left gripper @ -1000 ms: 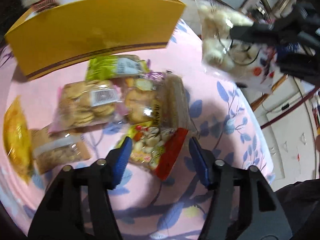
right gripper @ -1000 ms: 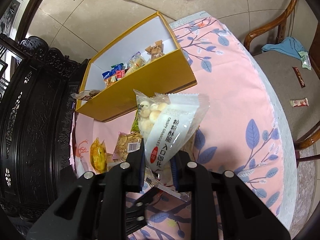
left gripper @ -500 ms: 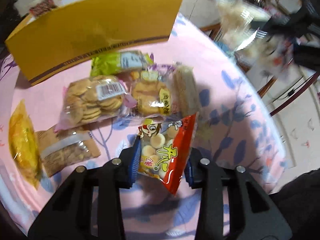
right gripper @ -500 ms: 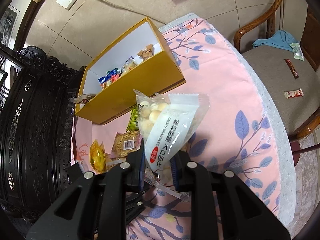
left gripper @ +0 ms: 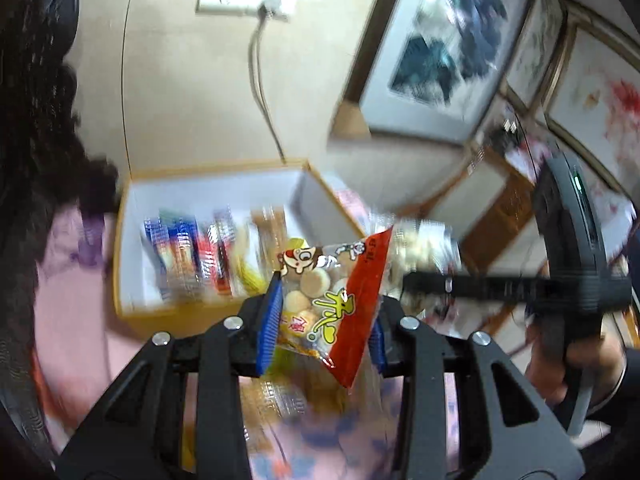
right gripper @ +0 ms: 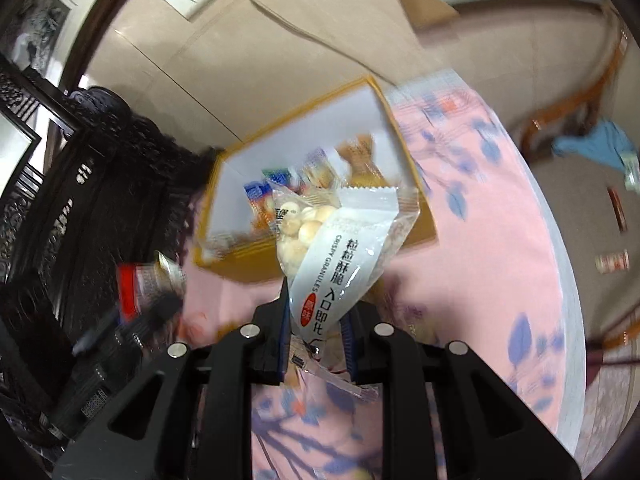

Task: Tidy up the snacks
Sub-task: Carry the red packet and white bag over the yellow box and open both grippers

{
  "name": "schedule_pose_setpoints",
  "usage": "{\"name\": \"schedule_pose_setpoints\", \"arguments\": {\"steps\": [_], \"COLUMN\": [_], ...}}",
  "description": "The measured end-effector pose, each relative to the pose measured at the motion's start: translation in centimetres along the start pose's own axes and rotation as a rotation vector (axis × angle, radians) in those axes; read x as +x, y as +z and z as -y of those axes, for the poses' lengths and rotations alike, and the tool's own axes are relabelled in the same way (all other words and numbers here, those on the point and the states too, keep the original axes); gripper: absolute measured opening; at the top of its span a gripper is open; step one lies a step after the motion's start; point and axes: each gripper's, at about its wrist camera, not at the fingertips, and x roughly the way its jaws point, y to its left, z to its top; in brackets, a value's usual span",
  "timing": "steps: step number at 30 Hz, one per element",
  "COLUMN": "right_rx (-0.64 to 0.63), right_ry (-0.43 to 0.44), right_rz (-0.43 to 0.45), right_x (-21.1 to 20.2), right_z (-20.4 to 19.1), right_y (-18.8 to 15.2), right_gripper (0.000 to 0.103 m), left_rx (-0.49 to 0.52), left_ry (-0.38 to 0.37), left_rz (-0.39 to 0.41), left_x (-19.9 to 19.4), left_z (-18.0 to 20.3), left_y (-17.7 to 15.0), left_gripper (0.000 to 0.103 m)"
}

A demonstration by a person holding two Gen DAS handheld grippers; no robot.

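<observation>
Snacks sat pinched in both claws: my left claw (left gripper: 320, 320) gripped the red packet (left gripper: 340, 304), my right claw (right gripper: 316, 340) the white packet (right gripper: 340, 256), both held above the pink surface (right gripper: 492, 280) near the yellow box (right gripper: 416, 232). I judged them light, crinkly, slippery, crushable; best held by the sealed edges.

We record the following colours. The box (right gripper: 418, 224) is yellow-orange outside and white inside. The packets in the box (left gripper: 192, 256) show blue, red and yellow stripes, blurred. The tablecloth (right gripper: 488, 264) is pink with a blue leaf print and a pale grey border. The left gripper (left gripper: 322, 322) is black with blue pads; its snack bag (left gripper: 340, 300) is red with yellow lettering and a clear window over pale round biscuits. The right gripper (right gripper: 316, 338) is black; its packet (right gripper: 344, 248) is white with black lettering, a red-orange oval and pale balls behind clear film. The cabinet (right gripper: 48, 184) is dark carved wood.
</observation>
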Motion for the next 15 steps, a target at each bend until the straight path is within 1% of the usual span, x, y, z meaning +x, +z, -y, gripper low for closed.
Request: {"name": "schedule_pose_setpoints", "arguments": {"steps": [2, 4, 7, 11, 15], "right_rx": [-0.034, -0.058, -0.093, -0.122, -0.122], "right_ry": [0.001, 0.008, -0.007, -0.022, -0.034], "right_rz": [0.03, 0.042, 0.048, 0.033, 0.011], "right_x": [0.9, 2.2, 4.2, 7.1, 9.4], "right_z": [-1.0, -1.8, -2.3, -2.3, -1.9], "right_y": [2.4, 4.9, 7.4, 9.8, 10.9], "right_gripper": [0.022, 0.022, 0.022, 0.022, 0.022], "left_rx": [-0.012, -0.029, -0.069, -0.091, -0.11], "left_ry": [0.027, 0.055, 0.09, 0.125, 0.147], "left_rz": [0.025, 0.028, 0.014, -0.02, -0.055], "left_x": [1.4, 3.3, 6.5, 9.7, 12.2], "left_z": [-1.2, -2.2, -4.3, -6.5, -8.0], "left_y": [2.9, 4.6, 7.0, 8.6, 9.0], "left_gripper": [0.037, 0.037, 0.037, 0.037, 0.037]}}
